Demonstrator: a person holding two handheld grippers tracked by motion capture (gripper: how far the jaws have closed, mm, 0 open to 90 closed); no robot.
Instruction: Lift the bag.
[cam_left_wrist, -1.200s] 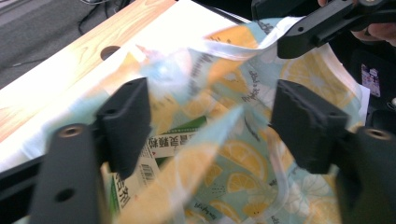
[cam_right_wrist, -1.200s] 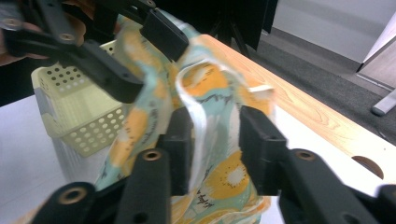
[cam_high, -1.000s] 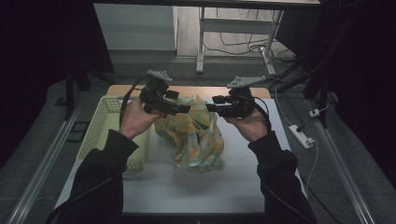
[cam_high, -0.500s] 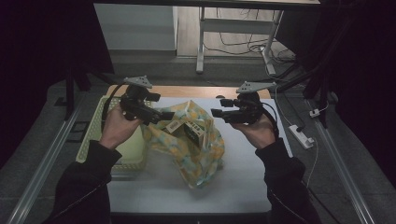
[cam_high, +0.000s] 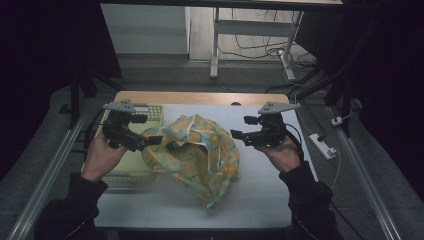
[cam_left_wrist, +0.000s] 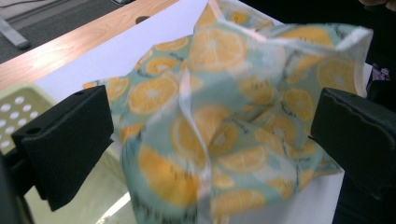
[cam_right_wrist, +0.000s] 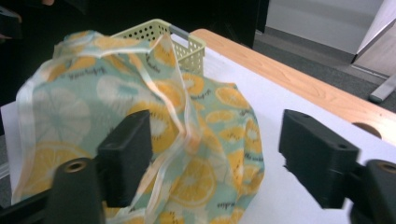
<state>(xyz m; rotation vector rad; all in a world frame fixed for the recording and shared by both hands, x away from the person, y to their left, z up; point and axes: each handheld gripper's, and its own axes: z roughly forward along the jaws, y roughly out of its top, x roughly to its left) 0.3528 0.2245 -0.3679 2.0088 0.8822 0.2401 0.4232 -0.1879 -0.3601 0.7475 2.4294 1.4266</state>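
An orange-slice-printed fabric bag (cam_high: 197, 157) lies crumpled on the white tabletop (cam_high: 260, 200) between the two grippers, its bulk toward the left-centre and one tapering end pointing at the near edge, so its long axis runs roughly from the far left toward the near middle. The left gripper (cam_high: 152, 140) sits at the bag's left flank, jaws spread wide after having just been opening; in the left gripper view the cloth (cam_left_wrist: 224, 126) billows in the gap between the pads, apparently unpinched. The right gripper (cam_high: 235, 134) stands just off the bag's far-right edge, jaws likewise just opened and released; a thin handle strap (cam_right_wrist: 175, 116) drapes past its left pad. The left gripper looks nearer the fabric. A pale yellow perforated basket (cam_high: 150, 112) sits against the tabletop's left edge, partly under the bag, and could crowd any pull leftward.
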